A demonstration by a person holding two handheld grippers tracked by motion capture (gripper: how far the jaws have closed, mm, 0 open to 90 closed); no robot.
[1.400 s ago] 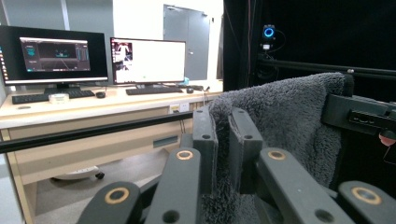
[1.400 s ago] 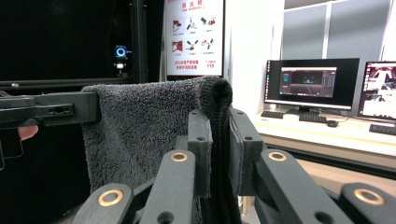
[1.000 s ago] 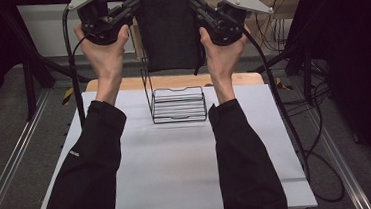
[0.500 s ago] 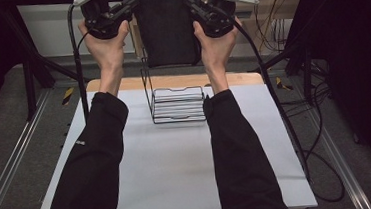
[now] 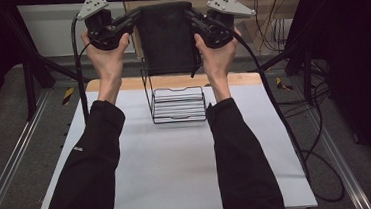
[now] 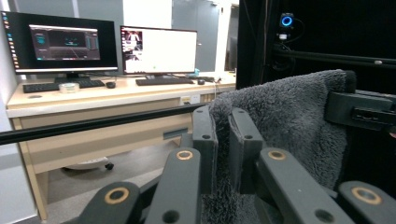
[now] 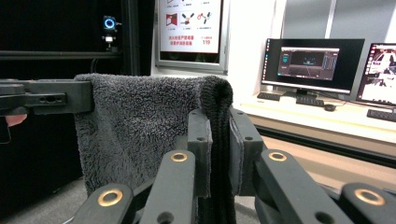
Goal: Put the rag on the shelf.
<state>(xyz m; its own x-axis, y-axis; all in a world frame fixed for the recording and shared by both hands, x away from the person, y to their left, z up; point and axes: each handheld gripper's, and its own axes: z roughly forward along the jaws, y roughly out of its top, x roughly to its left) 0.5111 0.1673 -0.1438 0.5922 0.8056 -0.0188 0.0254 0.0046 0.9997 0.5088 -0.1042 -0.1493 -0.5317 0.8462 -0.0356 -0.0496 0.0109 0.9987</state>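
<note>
High view
Towel [image 5: 166, 36]: dark, fuzzy, held up in air above & behind the rack [image 5: 175, 97], stretched flat betw. both grippers, hanging down; lower edge near the rack's tall back wires.
L gripper [image 5: 131, 19]: at towel's top left corner, jaws pinched on the cloth; hand [image 5: 105, 53] raised, arm straight out.
R gripper [image 5: 193, 18]: at towel's top right corner, jaws also clamped on the cloth; hand [image 5: 216, 52] level w/ the other.
Rack: black wire, upright on the white sheet [image 5: 173, 160], just in front of the wood strip [image 5: 121, 84]; sits betw. the two forearms.
Sleeves: black, both come in from bottom, either side of rack.

Left gripper view
Jaws: nearly together, towel [image 6: 289, 121] edge squeezed betw. them, so gripping towel.
Towel: grey pile, spreads right of the jaws, away to the far gripper [image 6: 362, 109], which bites its other corner.
Bkgd: desk [image 6: 93, 95] w/ two monitors [image 6: 112, 46], left of towel; black bar crosses below desk.

Right gripper view
Jaws: close-set, folded towel [image 7: 140, 121] edge caught betw. them; gripping towel.
Towel: extends left of the jaws to the other gripper [image 7: 51, 98], clamped on far corner.
Bkgd: poster [image 7: 189, 25] above towel; monitors [image 7: 310, 58] on a desk right of towel.
</note>
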